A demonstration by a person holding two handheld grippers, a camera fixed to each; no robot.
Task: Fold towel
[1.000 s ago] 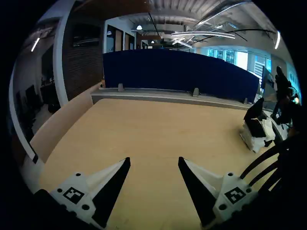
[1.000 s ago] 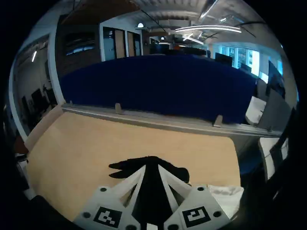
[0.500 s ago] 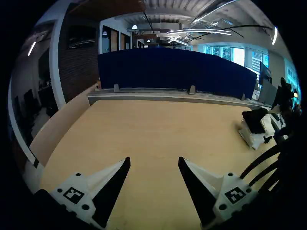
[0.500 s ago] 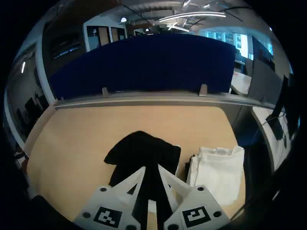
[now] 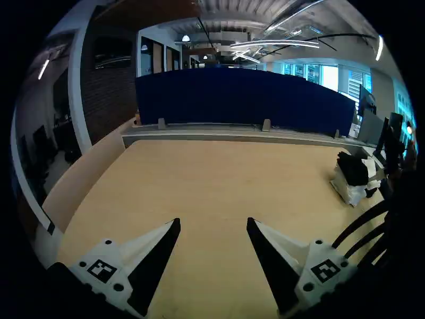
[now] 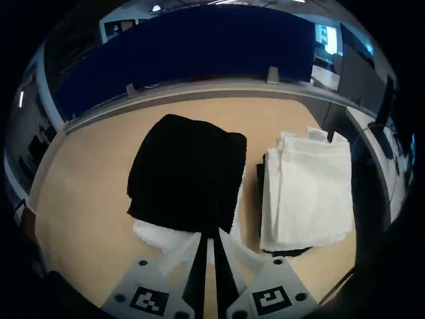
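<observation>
with the right tool [image 6: 211, 234] pinched shut on the near hem of the black terry towel [image 6: 186, 170] at frame centre, lower it flat before releasing, while the left tool [image 5: 213, 219] hangs wide open, empty, over the light wooden table [image 5: 212, 170].

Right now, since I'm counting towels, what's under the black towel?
A white towel peeks out under the black towel at its near edge; the rest beneath is covered.
</observation>
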